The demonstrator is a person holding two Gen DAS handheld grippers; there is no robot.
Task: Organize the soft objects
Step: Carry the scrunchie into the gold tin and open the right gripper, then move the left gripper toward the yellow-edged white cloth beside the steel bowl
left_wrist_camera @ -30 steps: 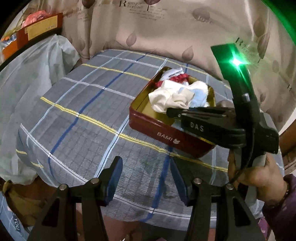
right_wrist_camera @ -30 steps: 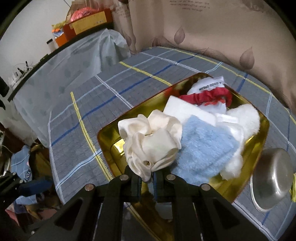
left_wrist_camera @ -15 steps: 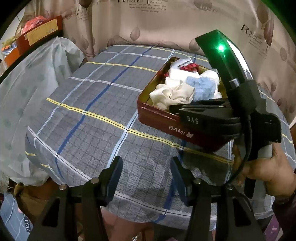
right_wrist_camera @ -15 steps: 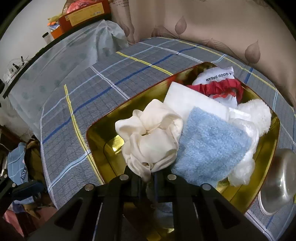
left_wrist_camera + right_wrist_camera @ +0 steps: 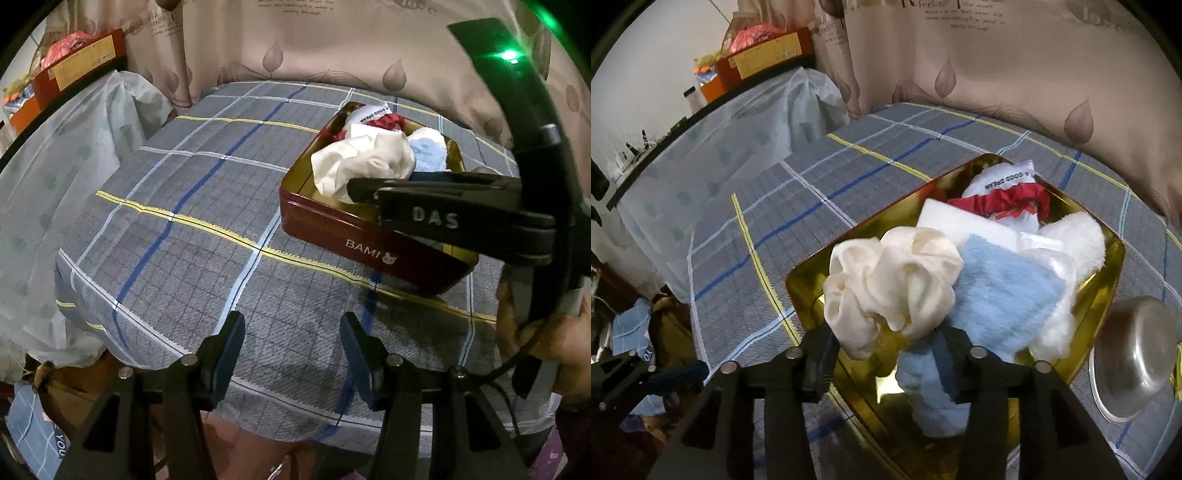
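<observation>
Right wrist view: my right gripper (image 5: 882, 354) has just been opening, releasing the cream scrunchie (image 5: 892, 284) lying in the gold tin (image 5: 1108, 291), centre frame. My left gripper (image 5: 291, 343) is hovering open and empty over the checked cloth (image 5: 184, 206).

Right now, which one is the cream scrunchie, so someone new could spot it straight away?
Find the red tin with the gold inside, on the plaid cloth. The cream scrunchie lies at its near end, just beyond the right gripper, beside a blue fluffy cloth. It alone is a ruffled, satiny ring.
</observation>
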